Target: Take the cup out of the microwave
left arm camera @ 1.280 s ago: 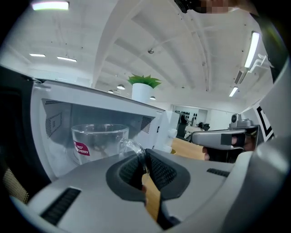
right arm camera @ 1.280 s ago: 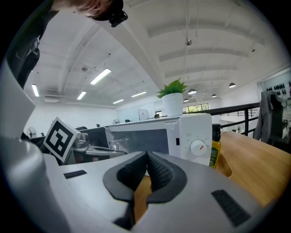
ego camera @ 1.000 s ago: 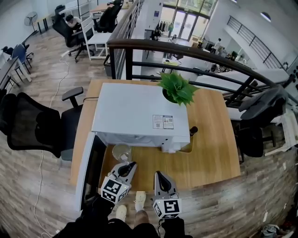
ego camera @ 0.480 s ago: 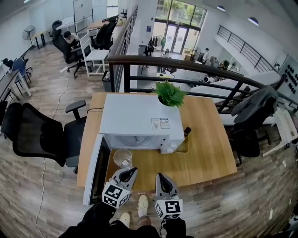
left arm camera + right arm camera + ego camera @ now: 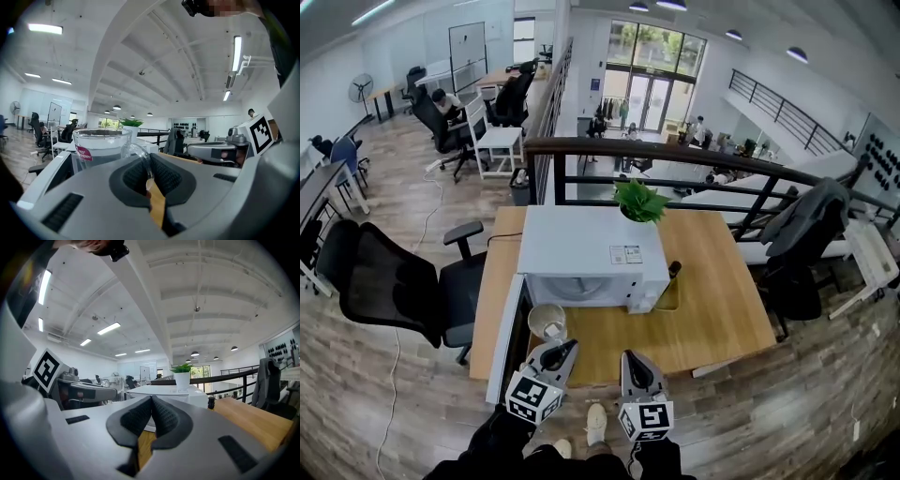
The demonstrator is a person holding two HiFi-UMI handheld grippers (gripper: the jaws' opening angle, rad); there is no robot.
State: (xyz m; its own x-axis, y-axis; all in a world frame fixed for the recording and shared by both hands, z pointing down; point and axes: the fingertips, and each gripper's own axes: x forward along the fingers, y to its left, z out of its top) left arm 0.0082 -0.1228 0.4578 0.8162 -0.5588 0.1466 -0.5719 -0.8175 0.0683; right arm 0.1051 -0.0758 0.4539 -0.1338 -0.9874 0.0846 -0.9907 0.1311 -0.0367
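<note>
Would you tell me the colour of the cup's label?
Label: dark red, white print; clearest in left gripper view.

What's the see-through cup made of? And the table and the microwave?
The cup looks like clear glass, maybe plastic: the room shows through its shiny wall. The table looks like wood or a wood-look top: light brown, smooth, faintly streaked. The microwave seems painted metal or plastic: plain white, smooth.
</note>
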